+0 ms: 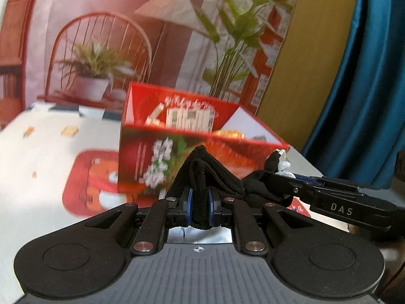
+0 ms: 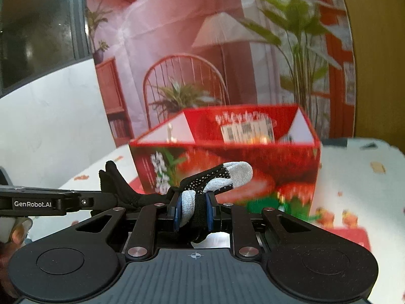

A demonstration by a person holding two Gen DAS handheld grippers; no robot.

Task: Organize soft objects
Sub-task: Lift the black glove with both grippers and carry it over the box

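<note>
A black knit glove with grey fingertips is held between both grippers, stretched in the air in front of an open red box (image 1: 177, 141). My left gripper (image 1: 200, 202) is shut on the glove's black cuff (image 1: 202, 167). My right gripper (image 2: 193, 209) is shut on the glove's finger end (image 2: 222, 177), where grey tips stick out. The red box (image 2: 227, 162) with strawberry print stands just beyond the glove, its top open. The right gripper shows in the left wrist view (image 1: 278, 174), and the left gripper in the right wrist view (image 2: 111, 197).
The box stands on a white tablecloth (image 1: 45, 152) with red cartoon prints. A printed backdrop with chair and plants (image 1: 101, 50) hangs behind. A blue curtain (image 1: 367, 76) is at the right, and a white wall (image 2: 50, 114) at the left.
</note>
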